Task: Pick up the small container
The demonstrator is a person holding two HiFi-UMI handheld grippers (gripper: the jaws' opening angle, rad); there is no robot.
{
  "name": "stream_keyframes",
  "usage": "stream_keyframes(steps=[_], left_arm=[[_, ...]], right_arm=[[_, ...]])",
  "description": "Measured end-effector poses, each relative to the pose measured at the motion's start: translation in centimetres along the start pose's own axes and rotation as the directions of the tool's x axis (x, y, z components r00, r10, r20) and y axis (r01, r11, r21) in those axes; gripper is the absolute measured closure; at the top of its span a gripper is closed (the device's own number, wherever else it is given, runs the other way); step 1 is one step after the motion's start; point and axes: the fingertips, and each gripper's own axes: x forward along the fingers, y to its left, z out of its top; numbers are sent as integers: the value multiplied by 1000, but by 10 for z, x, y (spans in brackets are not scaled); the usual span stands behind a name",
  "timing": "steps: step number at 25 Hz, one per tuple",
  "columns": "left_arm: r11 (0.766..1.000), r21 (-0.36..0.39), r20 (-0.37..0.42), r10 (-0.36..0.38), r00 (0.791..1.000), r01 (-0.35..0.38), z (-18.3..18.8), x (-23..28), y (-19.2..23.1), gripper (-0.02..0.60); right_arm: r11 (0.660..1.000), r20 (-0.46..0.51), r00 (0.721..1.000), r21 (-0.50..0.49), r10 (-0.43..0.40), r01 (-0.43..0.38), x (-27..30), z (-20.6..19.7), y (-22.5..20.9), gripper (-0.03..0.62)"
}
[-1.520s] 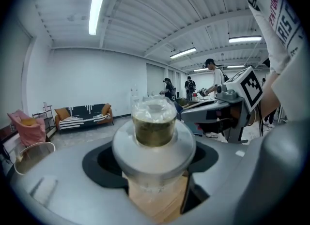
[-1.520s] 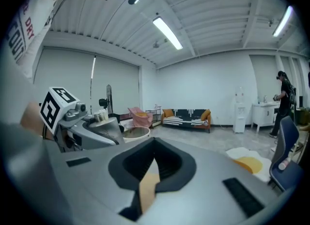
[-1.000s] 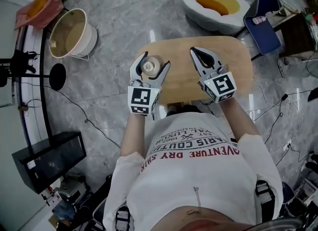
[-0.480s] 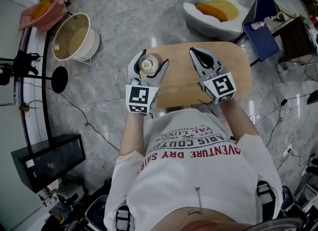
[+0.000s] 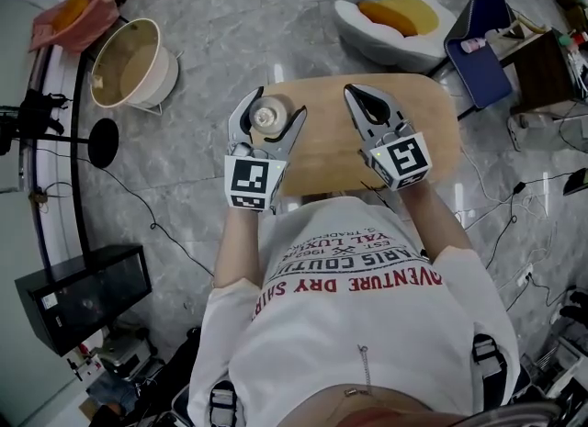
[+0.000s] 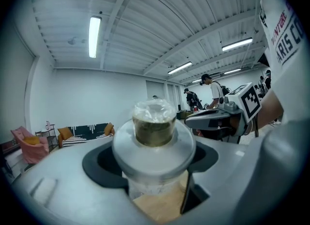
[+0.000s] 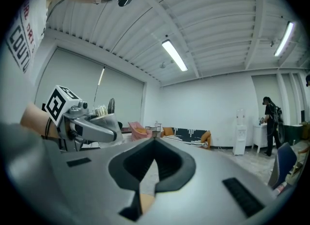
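The surface (image 5: 331, 145) is one slab of pale, smooth wood, oblong with rounded corners, standing on a glossy floor (image 5: 230, 21) veined in grey like marble. There is one container (image 5: 266, 115). It is small and round, with a see-through body, a wide whitish collar like a disc around its neck, an olive-brown band above that, and a cap of crinkled clear film. It stands upright over the left end of the surface. Whether its base rests on the wood cannot be told.

There are two tongs, both smooth grey plastic with dark curved pads, and each carries one cube printed with black-and-white square markers. The left tongs (image 5: 273, 104) stand wide and are clamped around the container. The pads press on the clear body from both sides, just under the collar. The right tongs (image 5: 358, 95) are clenched, with the tips meeting in a thin slit and nothing between them. They hang over the middle of the surface, near the left pair but apart from it.

On the floor, well away from the surface, stand one cream round tub (image 5: 129, 62) on a thin wire stand, one white soft seat (image 5: 395, 12) with an orange cushion, one blue chair (image 5: 478, 49), and one black box (image 5: 83, 297) with glossy sides.
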Motion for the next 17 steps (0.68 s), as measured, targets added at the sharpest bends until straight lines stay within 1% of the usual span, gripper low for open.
stream_keyframes(steps=[6,17], left_arm=[[1000,15,0,-12,1000,12,0,-2,-2,242],[1000,15,-4,-24,1000,24,-4,1,-3,242]], right_arm=[[1000,-7,1000,9,6,-6,2,-3,5,608],[1000,-3,1000,-4,3,-3,4,-1,5,608]])
